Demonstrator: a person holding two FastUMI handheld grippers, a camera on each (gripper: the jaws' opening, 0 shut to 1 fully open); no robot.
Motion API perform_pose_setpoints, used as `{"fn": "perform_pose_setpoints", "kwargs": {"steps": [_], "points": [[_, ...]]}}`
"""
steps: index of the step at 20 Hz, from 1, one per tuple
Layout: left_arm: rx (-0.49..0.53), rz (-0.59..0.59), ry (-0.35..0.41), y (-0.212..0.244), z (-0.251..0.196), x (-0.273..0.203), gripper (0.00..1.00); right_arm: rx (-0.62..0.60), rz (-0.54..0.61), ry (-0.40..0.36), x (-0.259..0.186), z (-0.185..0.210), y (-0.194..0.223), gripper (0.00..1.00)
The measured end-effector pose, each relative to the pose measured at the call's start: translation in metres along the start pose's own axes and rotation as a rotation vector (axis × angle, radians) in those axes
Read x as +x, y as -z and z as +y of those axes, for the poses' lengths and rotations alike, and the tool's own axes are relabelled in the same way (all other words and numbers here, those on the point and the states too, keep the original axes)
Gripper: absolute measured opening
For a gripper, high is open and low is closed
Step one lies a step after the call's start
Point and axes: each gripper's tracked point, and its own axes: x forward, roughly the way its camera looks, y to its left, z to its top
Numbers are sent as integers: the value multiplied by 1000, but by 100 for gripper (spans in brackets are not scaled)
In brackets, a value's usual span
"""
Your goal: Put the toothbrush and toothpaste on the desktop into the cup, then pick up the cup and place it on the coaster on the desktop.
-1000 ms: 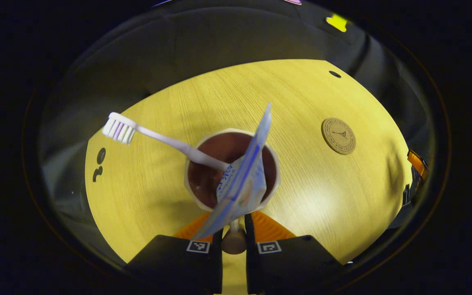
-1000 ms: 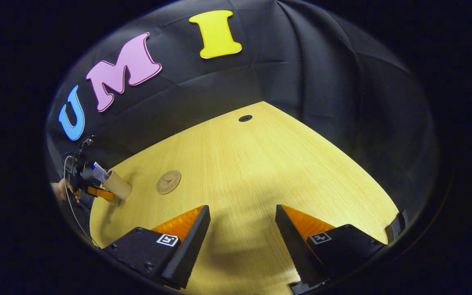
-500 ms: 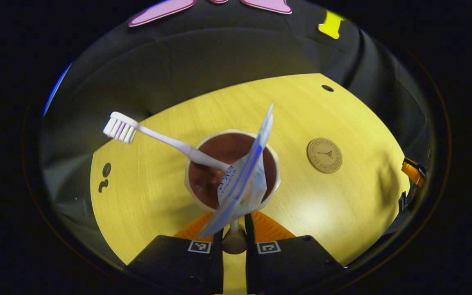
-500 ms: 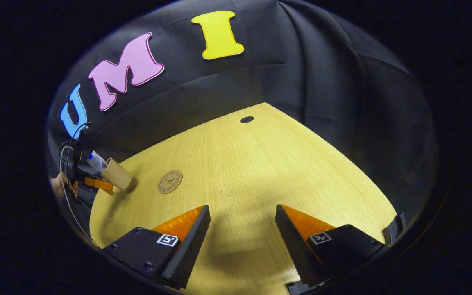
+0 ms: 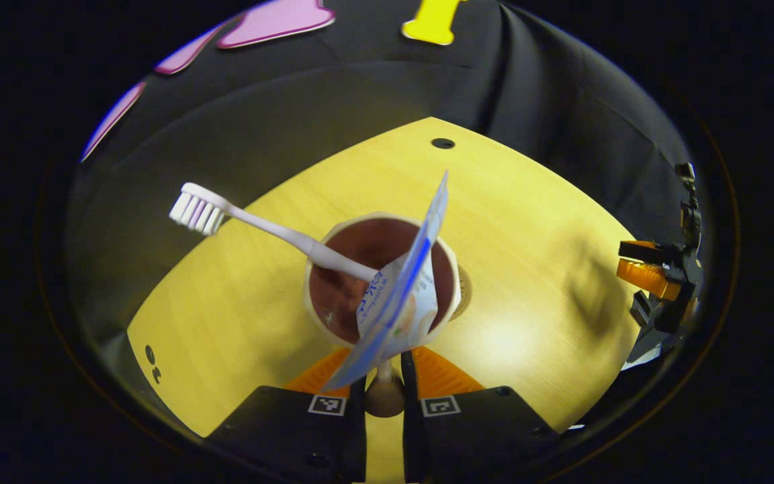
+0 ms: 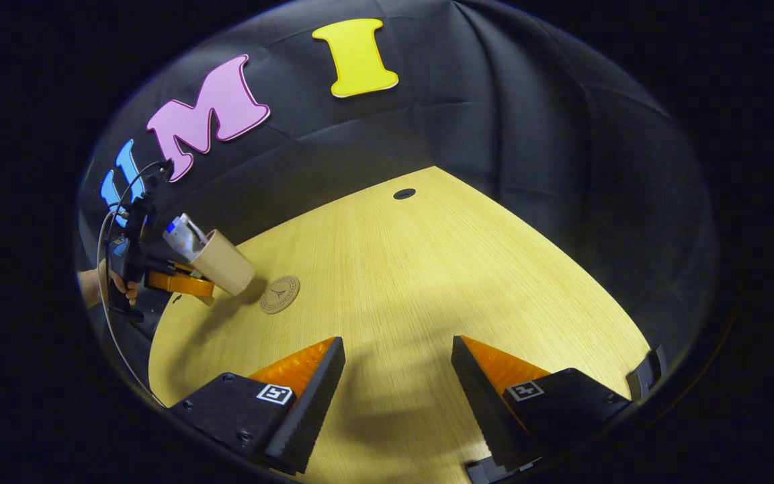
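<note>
Above the wooden surface (image 6: pixel 427 282) the left claw (image 5: pixel 383 376) carries the cup (image 5: pixel 380 228), its two fingers closed on what looks like the cup's near wall or handle; over the last second the coaster (image 6: pixel 279 294) has slid across the left gripper view from well off to the side until just a thin edge of it (image 5: pixel 464 290) peeks out from behind the cup's rim; in the right gripper view the cup (image 6: pixel 226 262) has risen and come closer to the coaster, and now hangs tilted just beside it, clear of the wood; I judge the carry to be nearly over, with lowering and release left to do.

The cup is pale tan outside and dark brown within; the toothbrush (image 5: pixel 273 232) leans out over the rim, white handle and bristled head pointing away; the toothpaste (image 5: pixel 400 289), a flattened white and blue tube, stands in the cup with its crimped end up; both are already loaded, so the first half of the task looks done.

The right claw (image 6: pixel 397 390) hangs low over bare wood with its fingers spread wide, holding nothing; it also shows at the edge of the left gripper view (image 5: pixel 656 275).
</note>
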Motion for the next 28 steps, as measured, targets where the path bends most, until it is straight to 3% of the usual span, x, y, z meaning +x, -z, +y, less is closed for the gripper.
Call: {"fn": "perform_pose_setpoints", "kwargs": {"steps": [1,4,11,12,13,14,15,17,18,20,24,28], "points": [[22,11,11,-3,-8,7,30,-10,-4,1,-2,0,-1,98],[74,37,20,-11,-24,27,26,-33,1,-13,-3,5,2,98],[70,96,9,-35,-20,42,26,-66,17,-37,-9,15,13,98],[75,110,10,-34,-26,48,31,-72,19,-42,-10,16,15,98],[74,121,14,-34,-29,52,27,-73,22,-46,-10,17,17,98],[70,131,13,-36,-29,52,31,-71,27,-50,-10,18,19,98],[69,126,9,-41,-25,51,27,-71,29,-52,-11,19,21,98],[74,111,-5,-42,-27,45,35,-75,24,-49,-15,18,22,98],[75,109,-3,-42,-29,42,31,-73,22,-50,-15,17,22,98],[71,90,-11,-45,-28,31,35,-70,16,-53,-17,18,20,98],[0,-10,-49,-47,-25,-14,100,-71,-17,-56,-24,26,8,98],[-179,-188,-148,-33,-26,-73,99,-87,-57,-69,-38,44,-7,98]]}}
